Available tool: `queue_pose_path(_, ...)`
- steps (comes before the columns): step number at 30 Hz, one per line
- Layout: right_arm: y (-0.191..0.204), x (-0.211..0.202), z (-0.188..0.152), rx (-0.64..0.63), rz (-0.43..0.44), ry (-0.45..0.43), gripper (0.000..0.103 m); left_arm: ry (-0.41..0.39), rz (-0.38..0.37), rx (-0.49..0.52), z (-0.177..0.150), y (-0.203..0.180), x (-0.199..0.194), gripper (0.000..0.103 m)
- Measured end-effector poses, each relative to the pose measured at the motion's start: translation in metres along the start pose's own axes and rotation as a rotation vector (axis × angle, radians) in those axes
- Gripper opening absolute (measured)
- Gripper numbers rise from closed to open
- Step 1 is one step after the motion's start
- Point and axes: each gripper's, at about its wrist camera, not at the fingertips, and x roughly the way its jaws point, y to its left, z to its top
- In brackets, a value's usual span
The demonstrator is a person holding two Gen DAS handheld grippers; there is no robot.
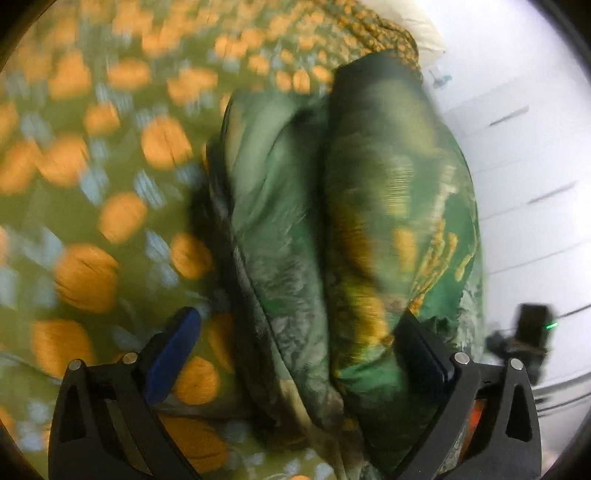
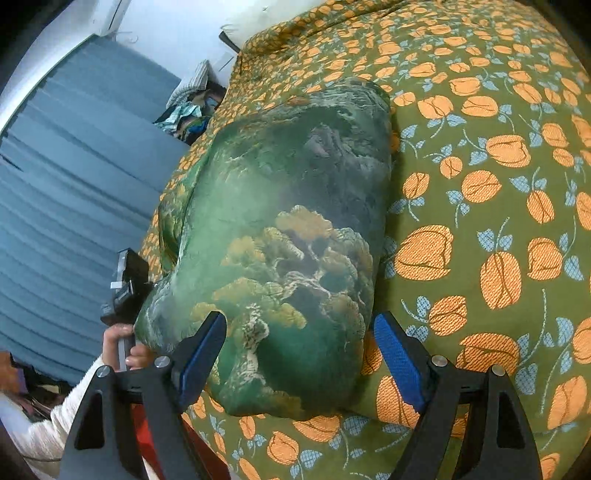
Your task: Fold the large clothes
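- The garment (image 2: 291, 236), a shiny green cloth printed with yellowish trees, lies as a long puffy bundle on the bed (image 2: 498, 206), along its left edge as the right wrist view shows it.
- The right gripper (image 2: 300, 349) has its fingers (image 2: 397, 363) spread wide; the near end of the bundle sits between the blue pads. Whether either pad touches the cloth cannot be told.
- In the left wrist view, which is blurred, the left gripper (image 1: 291, 339) is also spread wide. Folds of the garment (image 1: 332, 229) fill the gap between its fingers.
- The right-hand finger (image 1: 421, 350) of the left gripper lies against the cloth; the other finger (image 1: 173, 350) stands apart from it, over the bedspread.
- In the right wrist view the left gripper (image 2: 125, 284) shows as a dark body at the bundle's near left corner, with the person's hand (image 2: 123, 349) on its handle and a white sleeve (image 2: 55, 417) behind.
- The bed carries an olive spread with orange flowers and pale blue leaves; it is rumpled toward the far end.
- A white pillow (image 2: 255, 18) lies at the far edge of the bed.
- Beside the bed's left edge hangs a blue pleated curtain (image 2: 81, 173), with a white wall above it.
- A heap of mixed cloths (image 2: 192, 114) sits near the bed's far left corner.
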Motion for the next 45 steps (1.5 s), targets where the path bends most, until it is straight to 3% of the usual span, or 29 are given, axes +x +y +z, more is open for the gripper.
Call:
queue_pose_path(6,-0.003,-0.028,-0.010,-0.025,-0.044,-0.072,0.082,-0.180,0.345,0.218,-0.010,-0.058,-0.039,0.102)
queue_pose_path(9,-0.012,-0.039,-0.015,-0.002,-0.065,-0.091,0.082,-0.216,0.432,0.256,-0.013,-0.070,-0.046,0.102)
queue_pose_path(19,0.001,-0.046,-0.022,-0.047,-0.094,-0.111,0.082,-0.239,0.531,0.292,-0.020,-0.070,-0.054,0.102)
queue_pose_path(24,0.009,-0.042,-0.027,-0.075,-0.092,-0.099,0.082,-0.243,0.531,0.296,-0.024,-0.070,-0.060,0.102)
queue_pose_path(25,0.010,-0.041,-0.028,-0.077,-0.090,-0.097,0.082,-0.241,0.521,0.288,-0.024,-0.069,-0.062,0.102)
queue_pose_path(27,0.012,-0.040,-0.030,-0.083,-0.089,-0.093,0.082,-0.229,0.418,0.242,-0.023,-0.060,-0.070,0.102)
queue_pose_path(28,0.013,-0.041,-0.031,-0.087,-0.089,-0.093,0.082,-0.224,0.332,0.210,-0.022,-0.054,-0.075,0.102)
queue_pose_path(29,0.013,-0.043,-0.032,-0.090,-0.087,-0.095,0.082,-0.204,0.155,0.143,-0.020,-0.039,-0.081,0.102)
queue_pose_path(31,0.014,-0.046,-0.032,-0.091,-0.083,-0.100,0.082,-0.153,-0.087,0.031,-0.018,-0.014,-0.082,0.102)
queue_pose_path(33,0.013,-0.050,-0.032,-0.086,-0.078,-0.107,0.082,-0.092,-0.187,-0.032,-0.017,0.006,-0.070,0.102)
queue_pose_path(35,0.009,-0.050,-0.031,-0.073,-0.075,-0.106,0.082,-0.050,-0.227,-0.061,-0.019,0.021,-0.053,0.102)
queue_pose_path(39,0.002,-0.043,-0.028,-0.036,-0.048,-0.096,0.082,0.048,-0.379,-0.129,-0.019,0.031,-0.010,0.102)
queue_pose_path(41,0.001,-0.035,-0.023,-0.041,-0.019,-0.071,0.083,0.085,-0.390,-0.143,-0.016,0.032,0.011,0.103)
queue_pose_path(43,-0.003,-0.021,-0.014,-0.050,0.009,-0.028,0.083,0.125,-0.334,-0.144,-0.012,0.034,0.031,0.103)
queue_pose_path(45,-0.010,-0.005,-0.004,-0.044,0.039,0.013,0.084,0.154,-0.344,-0.152,-0.010,0.036,0.045,0.103)
